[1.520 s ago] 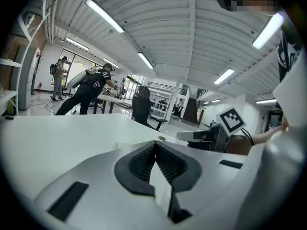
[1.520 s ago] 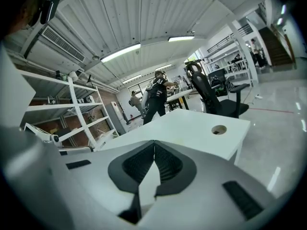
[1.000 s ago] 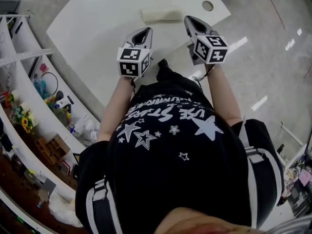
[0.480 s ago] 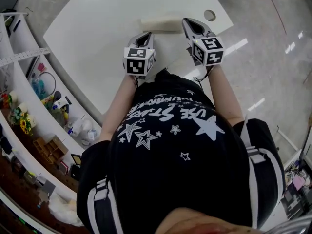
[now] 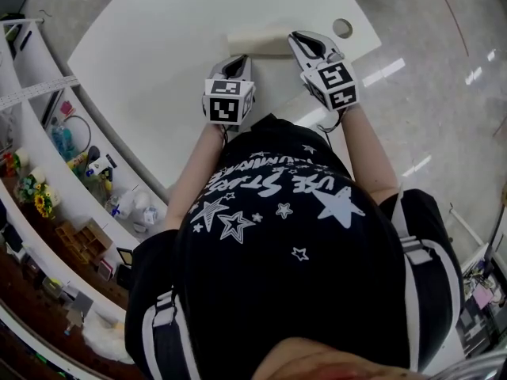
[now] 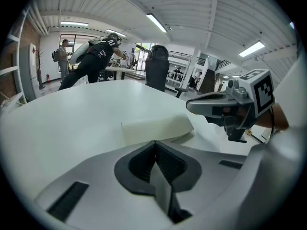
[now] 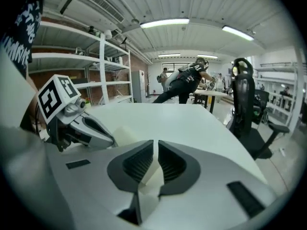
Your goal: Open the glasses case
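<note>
A cream, closed glasses case [image 5: 255,43] lies on the white table [image 5: 158,46] near its far edge. My left gripper [image 5: 236,58] hovers just short of the case's near side, its jaws shut and empty. My right gripper [image 5: 298,39] sits at the case's right end, also shut with nothing held. In the left gripper view the case [image 6: 156,127] lies right ahead of the shut jaws [image 6: 154,143], with the right gripper [image 6: 211,108] beside it. In the right gripper view the left gripper [image 7: 93,130] hides most of the case [image 7: 125,135].
A round cable hole [image 5: 342,28] is in the table right of the case. Shelves with small items [image 5: 47,157] run along the left. A black office chair [image 7: 244,99] stands by the table's far side, with people at desks beyond [image 6: 93,61].
Both grippers have come down and forward towards the case. The right one has rolled and now sits at the case's right end; the left has closed in on its near side.
</note>
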